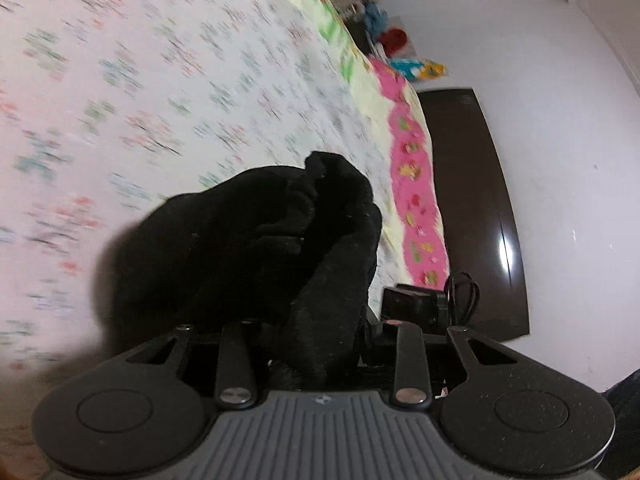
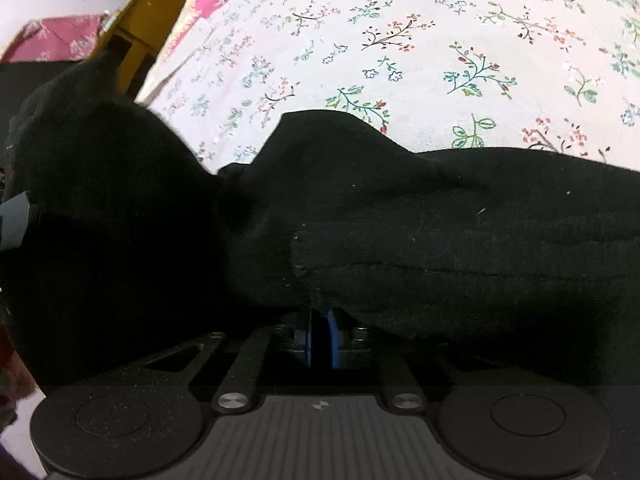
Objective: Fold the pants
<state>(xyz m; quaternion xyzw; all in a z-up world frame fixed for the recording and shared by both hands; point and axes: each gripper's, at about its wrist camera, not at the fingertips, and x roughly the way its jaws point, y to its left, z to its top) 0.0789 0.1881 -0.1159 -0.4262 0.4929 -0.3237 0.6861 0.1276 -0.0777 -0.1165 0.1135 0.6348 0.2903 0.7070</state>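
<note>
The black pants (image 1: 248, 240) hang bunched over my left gripper (image 1: 316, 344), which is shut on the cloth; its fingers are hidden under the fabric. In the right wrist view the same black pants (image 2: 400, 232) drape across my right gripper (image 2: 320, 332), whose blue pads (image 2: 322, 336) are pressed together on the cloth. The pants are lifted above a white floral bedsheet (image 2: 400, 40) and stretch to the right and left of the right gripper.
The bed (image 1: 140, 80) has a pink and yellow border (image 1: 416, 200) along its edge. A dark wooden headboard (image 1: 480, 208) and a white wall (image 1: 560, 120) lie beyond. A yellow wooden cabinet (image 2: 140, 28) stands off the bed's far corner.
</note>
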